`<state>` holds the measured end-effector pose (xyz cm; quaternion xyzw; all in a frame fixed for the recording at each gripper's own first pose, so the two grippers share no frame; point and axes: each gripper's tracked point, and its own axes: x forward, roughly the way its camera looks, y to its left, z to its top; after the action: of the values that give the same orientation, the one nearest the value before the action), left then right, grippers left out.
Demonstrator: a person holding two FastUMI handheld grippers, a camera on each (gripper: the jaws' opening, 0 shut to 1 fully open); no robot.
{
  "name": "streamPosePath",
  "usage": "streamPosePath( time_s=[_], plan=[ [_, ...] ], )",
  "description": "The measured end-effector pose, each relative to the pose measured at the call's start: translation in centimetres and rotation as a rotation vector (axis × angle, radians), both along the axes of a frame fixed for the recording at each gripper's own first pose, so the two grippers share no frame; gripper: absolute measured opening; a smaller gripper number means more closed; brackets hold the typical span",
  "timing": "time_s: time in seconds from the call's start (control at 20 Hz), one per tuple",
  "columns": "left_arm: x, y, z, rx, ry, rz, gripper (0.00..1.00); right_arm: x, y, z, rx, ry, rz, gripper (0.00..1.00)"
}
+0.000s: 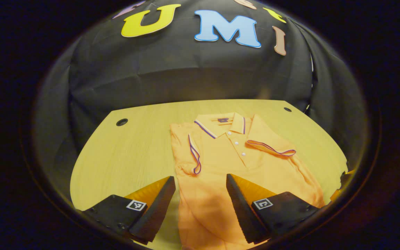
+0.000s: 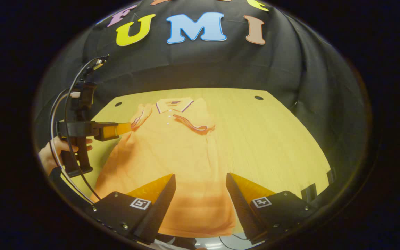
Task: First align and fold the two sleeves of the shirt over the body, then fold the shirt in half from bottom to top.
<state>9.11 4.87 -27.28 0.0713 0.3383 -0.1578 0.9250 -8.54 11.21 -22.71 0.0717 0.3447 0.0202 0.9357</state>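
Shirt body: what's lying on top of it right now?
Both sleeves lie folded over the shirt, their striped cuffs near the button placket. The cloth beneath the sleeves is covered. Both grippers hover open above the shirt.

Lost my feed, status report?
Both grippers open, jaws holding nothing. Orange polo shirt flat on wooden table, both sleeves folded in. Nothing in the way.

Warm, yellowish light falls from above onto the surface (image 1: 134,152), leaving the booth wall behind it dim. Soft shadows lie on the shirt (image 1: 221,163) at the lower centre of the frame. Fisheye distortion bends the surface's edges (strongest toward the rim), where detail softens; the centre stays sharp.
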Motion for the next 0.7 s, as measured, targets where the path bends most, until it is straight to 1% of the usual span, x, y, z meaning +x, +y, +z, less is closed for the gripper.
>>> streamPosePath(
  time_s=[0.15, 0.3, 0.7],
  plan=[
    [-4.0, 0.6, 0.5, -0.015, 0.007, -0.009, 0.95, -1.4, -0.3, -1.3, -0.034, 0.016, 0.027, 0.90],
    [-7.7, 1.4, 0.3, -0.040, 0.030, 0.012, 0.95, -2.7, -0.5, -2.6, -0.036, 0.038, 0.039, 0.90],
    [-16.8, 4.1, -0.6, -0.055, 0.096, 0.062, 0.96, -5.6, -1.3, -5.7, -0.038, 0.095, 0.072, 0.90]
  ],
)
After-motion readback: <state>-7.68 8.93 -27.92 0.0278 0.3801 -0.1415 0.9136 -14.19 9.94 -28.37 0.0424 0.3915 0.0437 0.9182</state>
